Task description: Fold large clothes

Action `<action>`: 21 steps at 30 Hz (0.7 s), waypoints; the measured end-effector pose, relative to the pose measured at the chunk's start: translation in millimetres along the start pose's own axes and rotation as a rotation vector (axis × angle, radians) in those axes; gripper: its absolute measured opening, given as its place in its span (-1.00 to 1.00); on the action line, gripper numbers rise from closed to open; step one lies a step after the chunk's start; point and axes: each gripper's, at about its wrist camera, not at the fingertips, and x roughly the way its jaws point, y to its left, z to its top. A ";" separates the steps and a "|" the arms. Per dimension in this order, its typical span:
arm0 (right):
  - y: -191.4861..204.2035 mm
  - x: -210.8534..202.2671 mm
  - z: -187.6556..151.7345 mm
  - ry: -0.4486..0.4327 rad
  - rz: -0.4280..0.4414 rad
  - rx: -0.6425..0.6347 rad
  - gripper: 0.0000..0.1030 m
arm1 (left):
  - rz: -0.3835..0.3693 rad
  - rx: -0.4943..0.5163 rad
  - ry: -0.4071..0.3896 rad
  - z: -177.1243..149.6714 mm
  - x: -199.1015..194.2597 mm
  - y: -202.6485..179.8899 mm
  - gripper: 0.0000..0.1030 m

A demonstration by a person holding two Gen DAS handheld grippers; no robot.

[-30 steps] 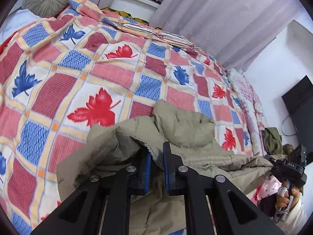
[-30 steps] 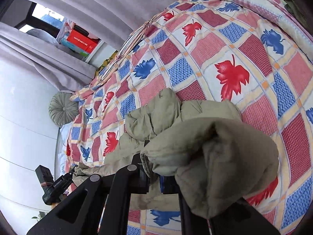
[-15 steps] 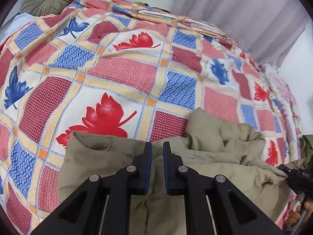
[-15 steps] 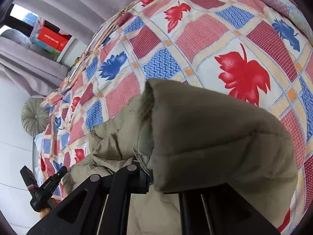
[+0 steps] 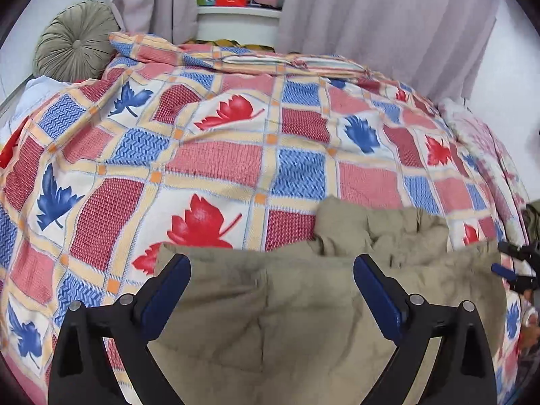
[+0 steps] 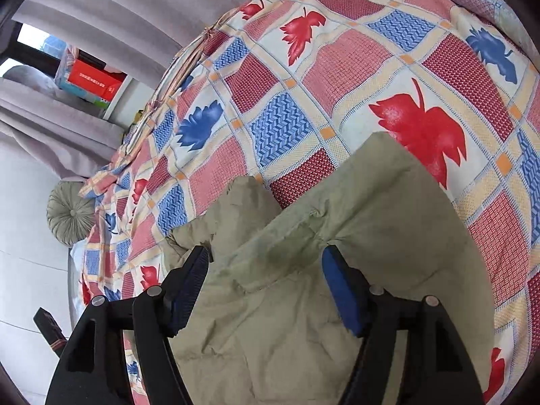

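As both jaws spread, left hand-held gripper (image 5: 270, 270), right hand-held gripper (image 6: 265, 265), puffy olive jacket (image 5: 287, 320), leaf-print quilt (image 5: 202, 155).

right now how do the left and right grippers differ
The left gripper has its fingers spread wider than the right gripper. The left one sits over a flat stretch of the khaki jacket; the right one sits over a puffy fold near the jacket's edge. Both are opening, with jacket fabric lying loose between the fingers, gripped by neither.

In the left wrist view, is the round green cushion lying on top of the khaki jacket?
No. The round green cushion sits at the far head of the bed, well apart from the khaki jacket.
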 end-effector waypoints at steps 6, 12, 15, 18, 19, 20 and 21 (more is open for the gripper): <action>-5.2 -19.1 -24.2 0.019 -0.050 -0.069 0.42 | 0.004 0.022 0.056 -46.4 -12.0 -2.9 0.88; -25.0 -38.6 -71.4 0.030 -0.163 -0.149 -0.06 | 0.082 0.056 0.082 -95.2 -23.5 0.3 0.88; -37.6 -52.9 -95.8 0.018 -0.164 -0.132 -0.17 | 0.059 -0.024 0.095 -114.1 -35.1 16.2 0.88; -50.5 -67.3 -119.7 0.026 -0.120 -0.092 -0.17 | 0.010 -0.108 0.146 -135.8 -41.0 34.5 0.88; -57.4 -70.8 -129.6 0.038 -0.111 -0.068 -0.17 | -0.003 -0.134 0.170 -143.8 -41.0 40.5 0.88; -62.1 -71.5 -137.1 0.055 -0.113 -0.050 -0.17 | -0.017 -0.161 0.192 -151.0 -40.3 46.0 0.88; -67.5 -72.0 -143.9 0.070 -0.112 -0.029 -0.17 | -0.034 -0.193 0.215 -159.2 -39.9 51.5 0.88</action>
